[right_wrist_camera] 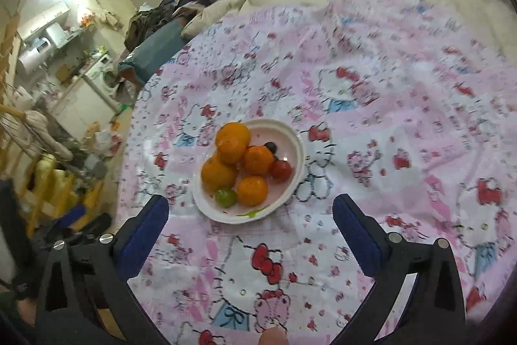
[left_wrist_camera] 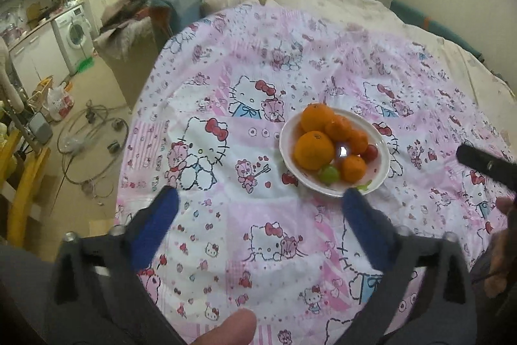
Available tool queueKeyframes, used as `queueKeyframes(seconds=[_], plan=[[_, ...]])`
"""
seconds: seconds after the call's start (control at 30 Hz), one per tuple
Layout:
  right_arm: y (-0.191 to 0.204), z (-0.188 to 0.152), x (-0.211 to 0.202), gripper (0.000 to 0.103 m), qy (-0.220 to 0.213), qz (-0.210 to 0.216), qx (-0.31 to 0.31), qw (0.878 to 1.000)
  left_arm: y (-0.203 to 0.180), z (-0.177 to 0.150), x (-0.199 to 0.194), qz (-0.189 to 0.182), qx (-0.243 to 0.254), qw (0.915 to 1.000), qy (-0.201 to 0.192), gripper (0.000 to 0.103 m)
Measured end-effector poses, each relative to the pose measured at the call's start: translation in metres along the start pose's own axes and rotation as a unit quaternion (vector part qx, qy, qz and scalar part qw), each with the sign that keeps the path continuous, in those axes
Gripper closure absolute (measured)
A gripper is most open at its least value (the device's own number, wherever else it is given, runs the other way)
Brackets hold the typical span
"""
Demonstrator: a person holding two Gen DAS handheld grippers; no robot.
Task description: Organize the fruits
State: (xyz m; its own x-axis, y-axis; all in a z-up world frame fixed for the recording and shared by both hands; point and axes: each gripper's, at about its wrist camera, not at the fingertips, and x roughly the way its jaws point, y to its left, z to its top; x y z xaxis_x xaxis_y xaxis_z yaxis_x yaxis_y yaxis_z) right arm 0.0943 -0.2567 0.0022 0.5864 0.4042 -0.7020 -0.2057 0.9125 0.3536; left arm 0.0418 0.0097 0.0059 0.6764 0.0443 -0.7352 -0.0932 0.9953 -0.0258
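Note:
A white bowl (left_wrist_camera: 381,170) sits on a pink cartoon-cat bedsheet (left_wrist_camera: 258,248). It holds several oranges (left_wrist_camera: 313,149), a green fruit (left_wrist_camera: 329,174) and a red tomato (left_wrist_camera: 369,152). My left gripper (left_wrist_camera: 260,199) is open and empty, hovering just short of the bowl. In the right wrist view the bowl (right_wrist_camera: 299,164) holds the oranges (right_wrist_camera: 252,189), green fruit (right_wrist_camera: 225,197), tomato (right_wrist_camera: 280,169) and a dark grape (right_wrist_camera: 270,146). My right gripper (right_wrist_camera: 250,209) is open and empty, just short of the bowl. Its body shows in the left wrist view at the right edge (left_wrist_camera: 484,165).
The sheet covers a bed (left_wrist_camera: 355,8) with a cream quilt at the far end. To the left the bed edge drops to a cluttered floor (left_wrist_camera: 90,131) with cables, bags, a washing machine (left_wrist_camera: 74,34) and yellow furniture (left_wrist_camera: 22,183).

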Motion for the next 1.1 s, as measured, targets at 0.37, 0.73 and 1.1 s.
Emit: queueKeyframes(seconds=[0.37, 0.73, 1.1], plan=[[0.024, -0.034, -0.022, 0.0, -0.078, -0.064, -0.05, 0.994, -0.015, -0.009, -0.004, -0.004, -0.003, 0.9991, -0.042, 0.0], [0.029, -0.035, -0.008, 0.0, -0.071, -0.083, -0.075, 0.991, -0.018, -0.007, 0.002, -0.014, -0.008, 0.999, -0.041, 0.0], [0.038, -0.036, -0.009, 0.0, -0.08, -0.089, -0.093, 0.988, -0.012, -0.009, 0.0, -0.021, -0.016, 0.9988, -0.042, 0.0]])
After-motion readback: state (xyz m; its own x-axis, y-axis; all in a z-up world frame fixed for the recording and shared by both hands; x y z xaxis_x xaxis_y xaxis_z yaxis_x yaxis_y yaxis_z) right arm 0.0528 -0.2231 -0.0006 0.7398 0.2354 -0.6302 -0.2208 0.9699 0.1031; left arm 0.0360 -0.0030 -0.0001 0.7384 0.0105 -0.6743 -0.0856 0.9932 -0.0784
